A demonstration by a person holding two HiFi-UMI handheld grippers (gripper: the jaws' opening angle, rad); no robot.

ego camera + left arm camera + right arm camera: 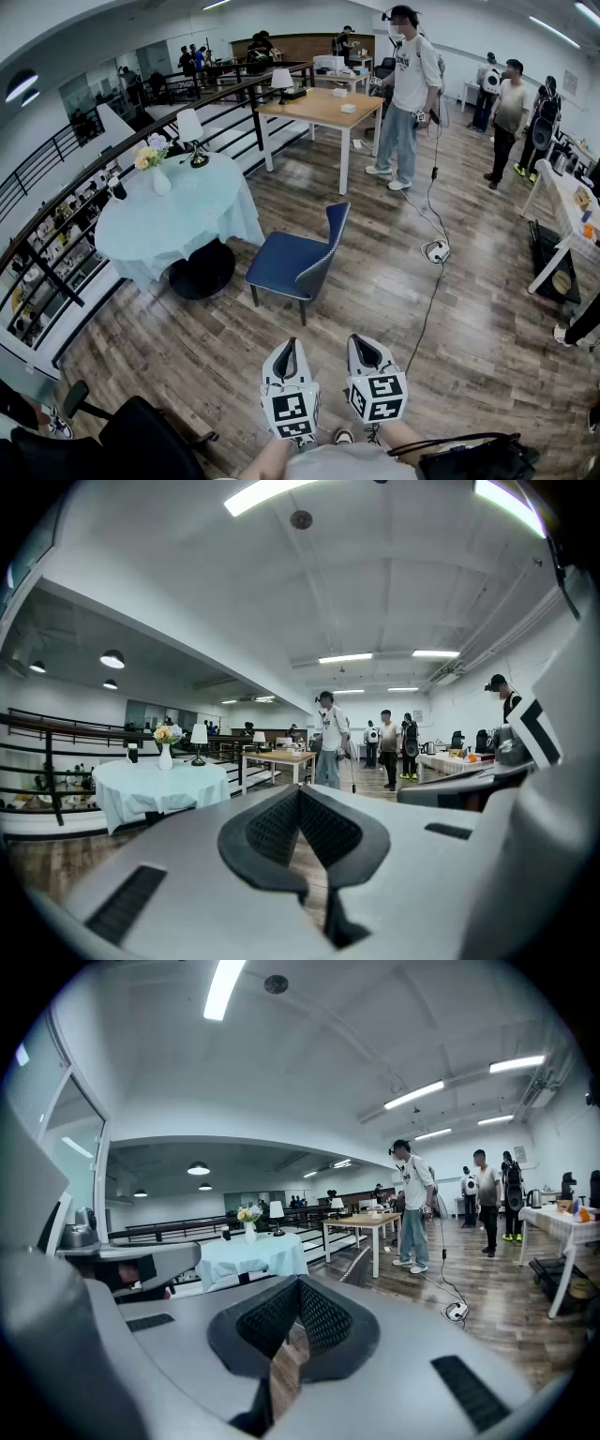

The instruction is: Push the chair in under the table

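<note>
Head view gives us the widest reading: a wooden floor (469, 319) lies open between us and the furniture, bounded on the left by a black railing (56, 225). The round table (141, 239) under its pale cloth stands against that railing. The chair (298, 258) stands just right of the table, its blue seat towards the cloth and its back towards the open room. Its seat edge is near the hem but not under the table. Bare boards surround the chair's back and near side.

Low in the same view, the left gripper (289, 343) and right gripper (360, 339) hover side by side, well short of the chair. Both point roughly level towards it. Each gripper view shows us its ribbed pads meeting at the tip, with nothing between them.

A power strip (436, 251) and its cable lie on the floor to the chair's right.

Only the right gripper view catches a sliver of the chair's back above the jaws. In the left gripper view the gripper body covers the chair, though the table's vase (165, 756) and lamp (199, 740) show clearly.
</note>
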